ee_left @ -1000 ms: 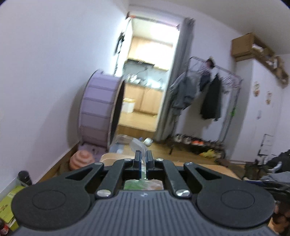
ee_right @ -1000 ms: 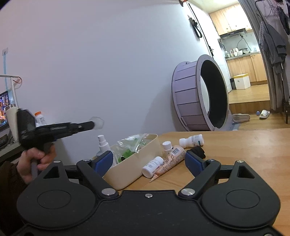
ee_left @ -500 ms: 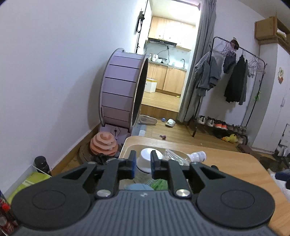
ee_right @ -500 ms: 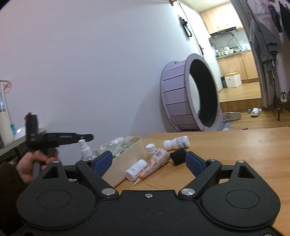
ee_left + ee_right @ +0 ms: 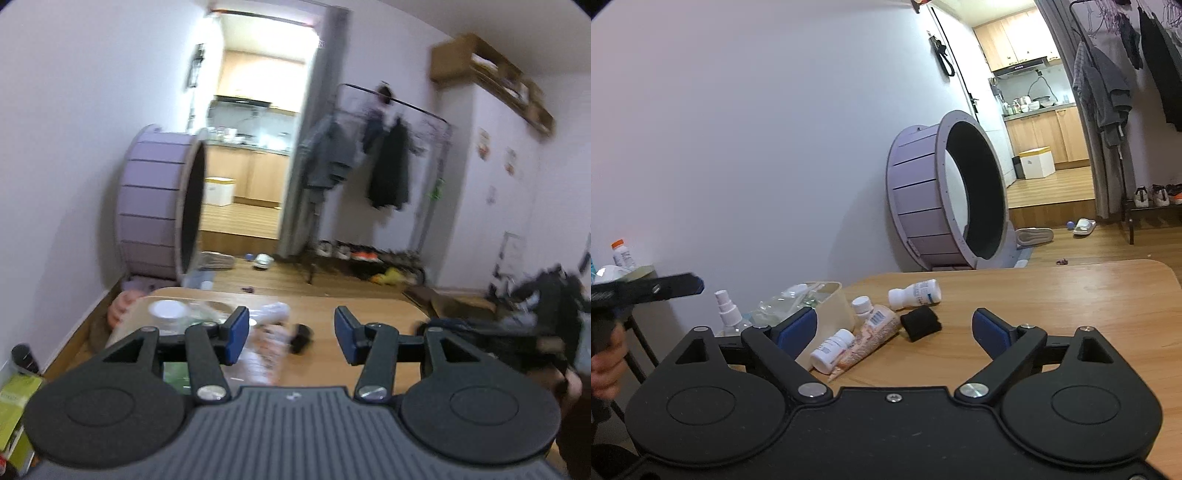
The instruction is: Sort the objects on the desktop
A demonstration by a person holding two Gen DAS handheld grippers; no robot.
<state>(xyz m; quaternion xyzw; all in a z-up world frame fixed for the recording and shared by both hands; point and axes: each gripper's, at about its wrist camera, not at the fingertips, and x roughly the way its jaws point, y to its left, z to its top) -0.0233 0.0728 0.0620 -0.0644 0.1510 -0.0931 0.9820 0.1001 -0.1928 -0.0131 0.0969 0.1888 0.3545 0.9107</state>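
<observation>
Above the wooden surface [image 5: 1052, 295], the left tongs [image 5: 291, 334] are opening with nothing between them, and the right tongs [image 5: 894, 328] gape empty near a beige bin [image 5: 833, 308].

Clutter left, open desk right.
Your clear run: bare wooden table [image 5: 1071, 295] right and far. Blocking left: beige bin [image 5: 833, 306], spray bottle [image 5: 727, 308], lying white bottles [image 5: 916, 291], patterned cone tube [image 5: 868, 334], black block [image 5: 921, 322] nearest centre.
</observation>
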